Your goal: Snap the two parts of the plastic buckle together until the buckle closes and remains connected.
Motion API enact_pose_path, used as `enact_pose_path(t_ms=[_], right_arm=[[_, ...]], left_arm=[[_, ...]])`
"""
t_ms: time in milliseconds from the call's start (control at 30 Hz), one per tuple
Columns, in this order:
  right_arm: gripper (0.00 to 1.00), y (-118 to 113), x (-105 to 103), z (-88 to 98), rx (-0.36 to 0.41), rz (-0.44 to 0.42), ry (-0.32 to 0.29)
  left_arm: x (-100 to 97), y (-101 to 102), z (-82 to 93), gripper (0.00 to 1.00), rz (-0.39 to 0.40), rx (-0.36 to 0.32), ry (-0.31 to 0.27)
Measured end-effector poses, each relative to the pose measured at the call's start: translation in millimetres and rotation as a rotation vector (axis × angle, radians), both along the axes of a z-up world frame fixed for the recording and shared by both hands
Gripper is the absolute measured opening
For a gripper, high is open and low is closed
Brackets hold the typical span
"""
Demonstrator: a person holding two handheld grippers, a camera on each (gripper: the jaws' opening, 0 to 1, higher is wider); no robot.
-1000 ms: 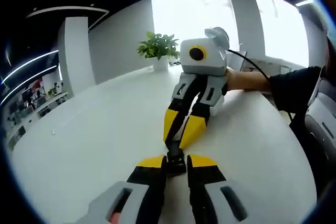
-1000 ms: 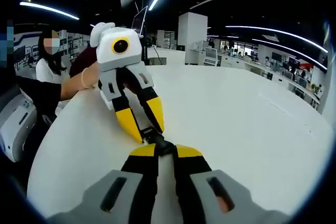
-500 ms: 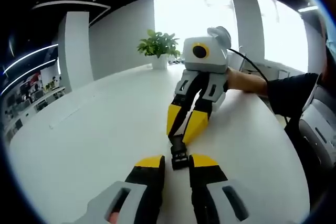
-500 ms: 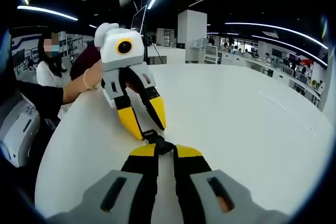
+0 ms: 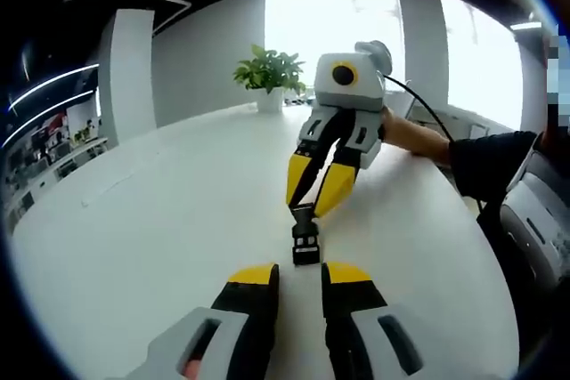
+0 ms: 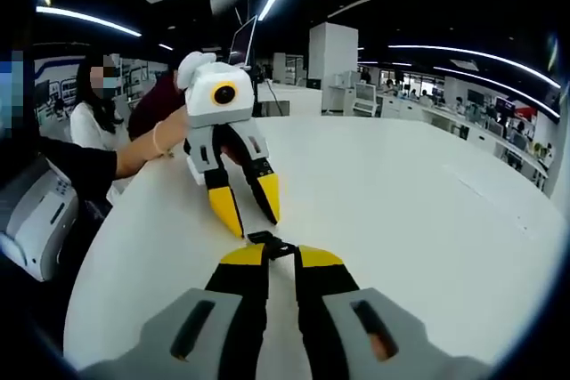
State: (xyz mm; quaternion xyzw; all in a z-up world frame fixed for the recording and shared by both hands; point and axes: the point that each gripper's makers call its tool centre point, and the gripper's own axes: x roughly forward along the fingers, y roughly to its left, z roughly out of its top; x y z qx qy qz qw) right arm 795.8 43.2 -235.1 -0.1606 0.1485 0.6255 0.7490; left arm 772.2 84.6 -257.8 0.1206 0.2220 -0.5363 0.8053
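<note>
Buckle [image 5: 305, 238] sits on the white table [image 5: 151, 220], between the two grippers, and reads as one black piece; I'd judge the halves mated, though the latch is too small to confirm. In the right gripper view the buckle [image 6: 270, 244] is at the tips of that view's own jaws.

Right gripper [image 5: 313, 199]: jaws spread a little, yellow tips either side of the buckle's far end. Can't tell if they touch it; looks more like a loose bracket than a pinch.

Left gripper [image 6: 245, 211]: jaws apart, tips just beyond the buckle with a visible gap to it, nothing between them. In its own view the left gripper [image 5: 299, 275] has the buckle just ahead of the tips, not between them.

Placement makes sense: the two grippers face each other along the buckle's long axis, which is the push direction for snapping.

Room: bare tabletop on all sides, buckle well in from the table edge [image 6: 107, 246]. A potted plant [image 5: 270, 77] stands well apart at the far side. A person's hand [image 6: 169, 127] holds the left gripper's body. Plenty of space to back both grippers straight off.
</note>
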Motion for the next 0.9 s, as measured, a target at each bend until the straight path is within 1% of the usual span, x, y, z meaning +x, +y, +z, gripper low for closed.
enact_pose_path(t_ms=[133,267,433,633,700,800,833,900], right_arm=[[0.11,-2.1,2.7,-4.9,-0.013,0.006,0.015],[0.11,0.8,-2.0,-6.5,-0.020,0.017,0.030],[0.11,2.9,-7.8,-6.1,-0.034,0.037,0.006],[0.11,3.0,-8.7,-7.0,-0.044,0.042,-0.002],[0.12,3.5,-10.8,-8.1,-0.055,0.057,-0.013],[0.13,1.5,-9.6,-7.0,-0.058,0.076,-0.040],[0.13,0.4,-11.6,-8.0,-0.061,0.100,-0.042],[0.14,-0.1,-12.1,-9.2,-0.051,0.120,-0.041]], left_arm=[[1.6,1.5,0.1,0.18,0.005,-0.018,0.014],[0.8,-1.3,1.3,0.18,0.005,-0.039,0.029],[-3.1,-5.5,1.5,0.18,-0.013,-0.043,0.030],[-3.3,-7.0,1.3,0.17,-0.011,-0.043,0.029],[-2.8,-7.0,1.0,0.15,-0.010,-0.040,0.023],[-2.8,-6.8,1.0,0.15,-0.019,-0.032,0.010],[-3.2,-7.3,1.0,0.15,-0.024,-0.033,0.009],[-3.9,-8.8,1.3,0.15,-0.029,-0.040,0.014]])
